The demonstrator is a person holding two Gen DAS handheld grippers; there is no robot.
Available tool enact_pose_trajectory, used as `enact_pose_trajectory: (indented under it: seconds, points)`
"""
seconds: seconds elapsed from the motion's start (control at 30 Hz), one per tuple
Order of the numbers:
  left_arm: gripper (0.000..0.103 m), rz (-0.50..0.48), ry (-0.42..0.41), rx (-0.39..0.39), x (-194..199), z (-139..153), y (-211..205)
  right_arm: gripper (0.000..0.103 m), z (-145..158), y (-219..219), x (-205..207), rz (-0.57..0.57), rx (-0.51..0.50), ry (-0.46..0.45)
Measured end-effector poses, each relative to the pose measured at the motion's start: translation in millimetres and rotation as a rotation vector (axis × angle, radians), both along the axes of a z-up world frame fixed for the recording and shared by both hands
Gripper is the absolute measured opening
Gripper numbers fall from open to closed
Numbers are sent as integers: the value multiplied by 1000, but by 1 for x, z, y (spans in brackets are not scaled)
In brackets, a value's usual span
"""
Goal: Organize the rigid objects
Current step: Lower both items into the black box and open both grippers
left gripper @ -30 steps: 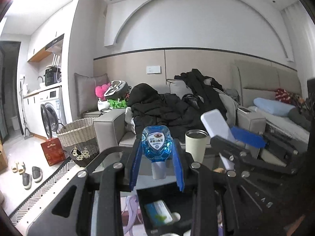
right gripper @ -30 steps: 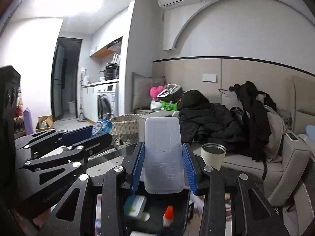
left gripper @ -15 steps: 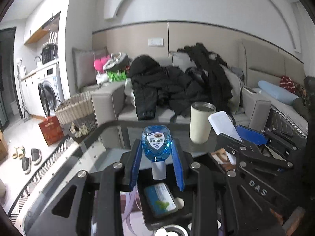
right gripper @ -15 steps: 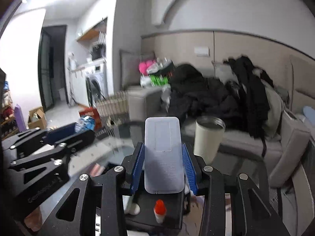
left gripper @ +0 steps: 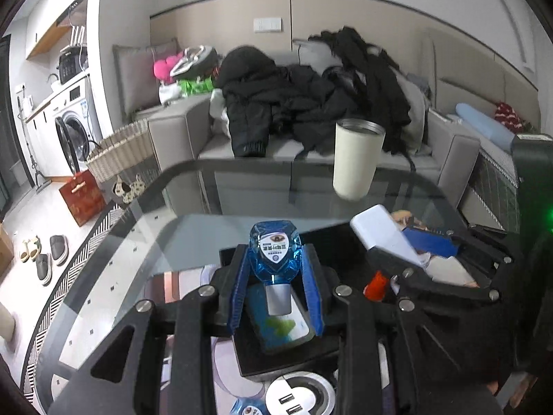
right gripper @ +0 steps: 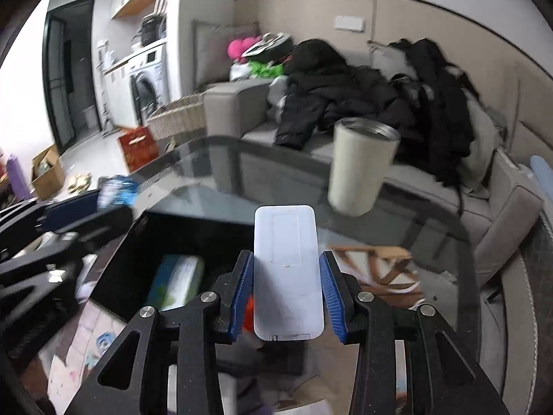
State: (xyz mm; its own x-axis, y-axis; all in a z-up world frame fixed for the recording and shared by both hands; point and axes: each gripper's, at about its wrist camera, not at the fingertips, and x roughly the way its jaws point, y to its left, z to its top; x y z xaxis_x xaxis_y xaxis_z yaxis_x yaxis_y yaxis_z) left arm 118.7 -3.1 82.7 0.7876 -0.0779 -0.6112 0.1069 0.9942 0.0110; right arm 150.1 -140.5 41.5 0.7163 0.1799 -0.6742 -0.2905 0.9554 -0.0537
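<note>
My left gripper is shut on a small blue bottle with a white cap and holds it over a black tray on the glass table. My right gripper is shut on a flat white case and holds it above the same tray. A green-and-white pack and a small red-capped bottle lie in the tray. The pack also shows in the right wrist view. The right gripper with the case shows in the left wrist view.
A cream tumbler stands on the glass table beyond the tray. A round USB hub sits near the front edge. A grey sofa piled with dark coats stands behind the table, a wicker basket at left.
Both grippers have tilted and come down toward the black tray, still holding the blue bottle and the white case. The tray and table now fill more of both views.
</note>
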Motion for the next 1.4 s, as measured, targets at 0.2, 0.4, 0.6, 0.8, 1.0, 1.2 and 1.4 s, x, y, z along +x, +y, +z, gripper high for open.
enact_pose_trajectory:
  seconds: [0.2,0.4,0.6,0.8,1.0,1.2,1.4]
  points:
    - [29,-12,95,16,9,-17,-4,39,-24,18,6,85,62,166]
    - [29,-8,201,-35,20,-30,0,39,-37,27,9,81,30,211]
    - [30,1,231,-74,19,-35,4,40,-36,29,12,75,4,224]
    - [43,18,214,-60,17,-33,6,41,-33,27,12,78,4,228]
    - [45,19,206,-68,16,-31,7,41,-32,26,10,72,6,222]
    - [46,24,133,-71,8,-19,8,42,-24,23,5,69,3,183]
    - [53,40,-34,-101,-13,10,14,43,5,21,-15,52,33,32]
